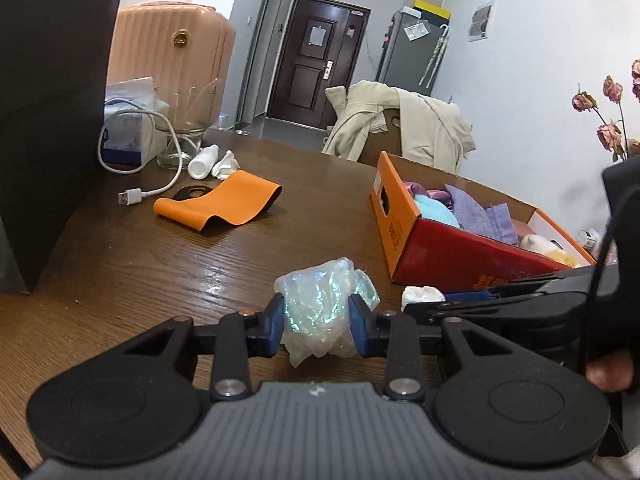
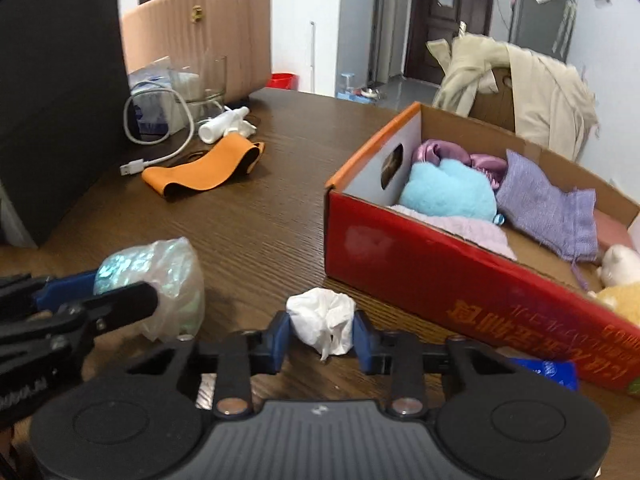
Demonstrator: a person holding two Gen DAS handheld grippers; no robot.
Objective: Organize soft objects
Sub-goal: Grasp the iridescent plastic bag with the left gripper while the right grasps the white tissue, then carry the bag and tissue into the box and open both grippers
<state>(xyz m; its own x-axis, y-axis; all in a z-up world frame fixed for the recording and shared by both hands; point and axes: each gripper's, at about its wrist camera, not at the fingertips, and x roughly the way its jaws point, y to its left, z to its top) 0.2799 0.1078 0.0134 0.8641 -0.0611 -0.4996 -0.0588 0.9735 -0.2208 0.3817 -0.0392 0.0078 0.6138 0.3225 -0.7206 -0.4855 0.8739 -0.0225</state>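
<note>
Left gripper (image 1: 318, 316) squeezing shiny plastic bag (image 1: 326, 304) on tabletop (image 1: 140, 264). Right gripper (image 2: 322, 330) pinching white tissue wad (image 2: 322, 318). Red box (image 2: 460, 296) at 2 o'clock, far end getting cut off; toys inside partly hiding.

Red box (image 2: 460, 280) cut by right edge; blue packet (image 2: 548, 370) half hidden.

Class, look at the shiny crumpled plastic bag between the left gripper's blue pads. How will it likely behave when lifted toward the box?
The bag looks thin and crumpled, so it is probably very light and floppy, sagging below the left gripper. Its glossy film may slip between the pads. It bulges around them, so it likely squashes rather than breaks.
</note>
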